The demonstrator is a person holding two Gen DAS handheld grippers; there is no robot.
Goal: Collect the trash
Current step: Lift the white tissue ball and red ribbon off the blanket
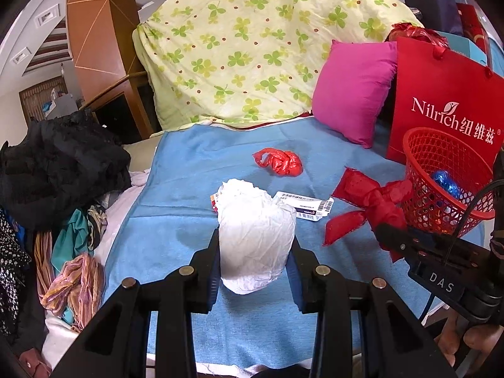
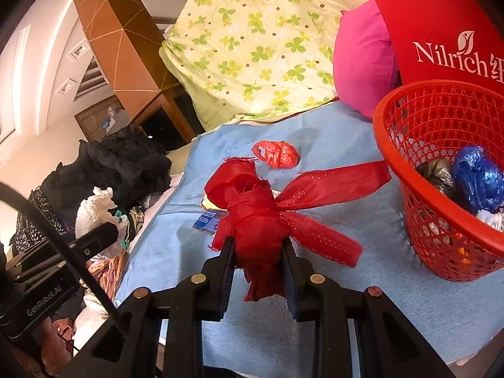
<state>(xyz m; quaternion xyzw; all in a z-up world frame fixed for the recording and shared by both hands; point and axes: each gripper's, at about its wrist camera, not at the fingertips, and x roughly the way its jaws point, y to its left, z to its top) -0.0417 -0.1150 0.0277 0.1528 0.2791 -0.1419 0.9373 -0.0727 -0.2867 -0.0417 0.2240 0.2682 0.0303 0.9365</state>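
Observation:
My left gripper (image 1: 255, 245) is shut on a crumpled white paper wad (image 1: 255, 236), held above the blue cloth (image 1: 176, 220). My right gripper (image 2: 259, 252) is shut on a red ribbon bow (image 2: 252, 214), held just left of the red mesh basket (image 2: 409, 170). The basket holds a blue bag (image 2: 477, 178), a dark wad and white scraps. A crumpled red plastic bag (image 1: 280, 162) and a flat printed carton (image 1: 310, 209) lie on the cloth. In the left wrist view the bow (image 1: 375, 201) and basket (image 1: 441, 170) sit at the right.
A pink pillow (image 1: 352, 91) and a red Nilrich paper bag (image 1: 441, 100) stand behind the basket. A clover-print quilt (image 1: 252, 47) is piled at the back. Dark clothes (image 1: 63, 163) and scarves (image 1: 75, 286) lie left of the cloth.

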